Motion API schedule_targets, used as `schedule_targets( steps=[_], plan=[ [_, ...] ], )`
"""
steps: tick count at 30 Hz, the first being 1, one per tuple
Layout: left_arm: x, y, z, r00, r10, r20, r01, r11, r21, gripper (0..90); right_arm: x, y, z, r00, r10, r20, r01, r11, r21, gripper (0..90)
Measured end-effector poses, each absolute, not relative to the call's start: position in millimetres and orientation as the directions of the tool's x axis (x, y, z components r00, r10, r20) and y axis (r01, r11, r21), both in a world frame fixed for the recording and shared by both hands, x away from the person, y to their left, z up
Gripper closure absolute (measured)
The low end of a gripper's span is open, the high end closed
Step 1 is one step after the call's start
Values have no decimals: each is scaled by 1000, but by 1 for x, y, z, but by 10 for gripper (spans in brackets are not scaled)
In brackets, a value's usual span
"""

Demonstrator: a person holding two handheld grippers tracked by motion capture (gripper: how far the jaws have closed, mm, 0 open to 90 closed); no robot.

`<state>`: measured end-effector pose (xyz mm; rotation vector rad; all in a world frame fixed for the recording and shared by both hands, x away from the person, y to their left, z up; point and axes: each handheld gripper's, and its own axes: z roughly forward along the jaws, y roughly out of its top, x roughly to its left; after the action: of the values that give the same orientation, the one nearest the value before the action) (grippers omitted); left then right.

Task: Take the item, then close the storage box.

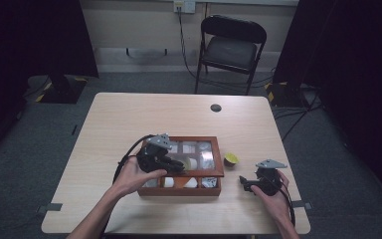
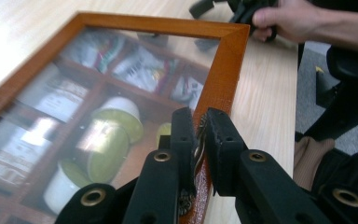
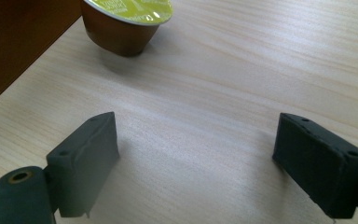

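Observation:
A wooden box [image 1: 179, 191] with a glass-paned lid [image 1: 219, 158] sits mid-table. Its compartments hold capsules and sachets. My left gripper [image 1: 179, 167] is shut on the lid's wooden frame [image 2: 223, 70], with the jaws pinching the frame edge [image 2: 199, 122]; the lid looks raised off the box front. A brown capsule with a yellow-green top [image 1: 230, 159] stands on the table just right of the box. My right gripper [image 1: 246, 183] rests low near it, open, with bare table between its jaws [image 3: 196, 154]. The capsule [image 3: 126, 23] lies ahead of them.
A black folding chair [image 1: 234, 45] stands beyond the table's far edge. A round cable hole [image 1: 216, 107] marks the far part of the tabletop. The box's side [image 3: 18, 42] is left of the right gripper. Dark curtains hang at both sides.

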<state>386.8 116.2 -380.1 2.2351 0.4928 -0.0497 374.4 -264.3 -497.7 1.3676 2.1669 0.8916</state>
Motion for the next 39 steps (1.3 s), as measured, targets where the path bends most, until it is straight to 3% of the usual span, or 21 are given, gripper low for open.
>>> schedule_targets(
  steps=[9,11,13,15,19,23,27,31,39],
  plan=[
    [384,109,-403,922,324,-211,376,-625,684,828,375,-264,-498,-426,905,-15,632,309,711,129],
    [383,107,-406,918,355,-174,373,-630,681,900,375,-264,-498,-425,905,-15,633,308,710,130],
    [388,108,-411,920,336,-203,381,-633,674,900,375,-264,-498,-425,905,-15,631,308,712,131],
    [385,106,-413,927,335,-170,360,-661,658,900,375,-264,-498,-425,905,-16,630,308,712,131],
    [381,106,-411,923,334,-190,366,-618,696,878,375,-265,-498,-426,904,-16,629,309,713,130],
    [386,115,-413,899,356,-254,418,-532,737,681,374,-265,-499,-426,904,-15,623,306,720,130],
    [387,127,-408,880,419,-223,431,-508,746,438,375,-266,-500,-428,903,-17,618,307,724,129],
    [390,150,-404,841,482,-243,472,-437,766,328,375,-266,-500,-426,904,-17,617,304,726,129],
    [387,198,-408,759,613,-221,528,-381,759,223,375,-266,-500,-426,905,-17,617,304,726,129]
  ],
)
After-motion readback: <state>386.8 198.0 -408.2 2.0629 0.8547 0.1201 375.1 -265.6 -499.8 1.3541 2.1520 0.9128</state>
